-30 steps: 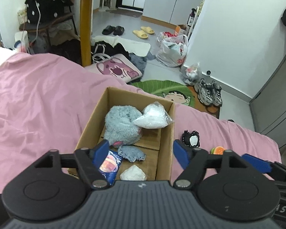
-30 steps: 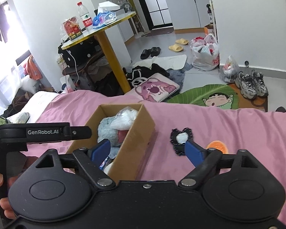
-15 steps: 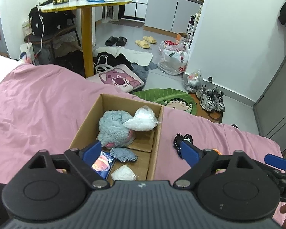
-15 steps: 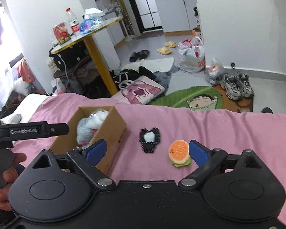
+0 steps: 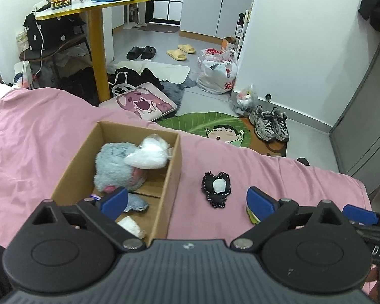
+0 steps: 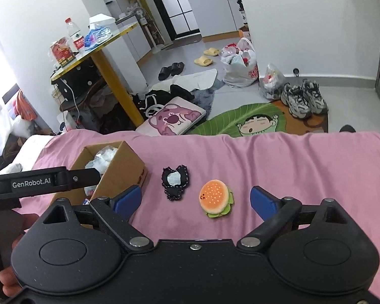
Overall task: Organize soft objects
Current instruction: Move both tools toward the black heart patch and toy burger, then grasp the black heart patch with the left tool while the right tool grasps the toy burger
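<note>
A cardboard box [image 5: 176,167] [image 6: 129,167] sits on the pink bedspread [image 5: 38,136] [image 6: 291,162]. It holds a grey plush [image 5: 114,164], a white bagged item [image 5: 147,154] and smaller soft pieces. A black heart-shaped soft toy [image 5: 216,187] [image 6: 175,181] lies right of the box. A plush burger [image 6: 215,198] lies further right, mostly hidden behind a fingertip in the left wrist view. My left gripper [image 5: 187,200] is open and empty above the box's right wall. My right gripper [image 6: 195,198] is open and empty, with the burger between its fingers.
The bed ends ahead, with a leaf rug [image 6: 243,122], a pink bear bag [image 5: 139,103], sneakers [image 5: 269,122] and plastic bags [image 5: 217,73] on the floor. A yellow table [image 5: 96,38] stands at the left.
Both grippers have moved right and pulled back from the box. The black toy and the burger have come into the space between the right gripper's fingers.
</note>
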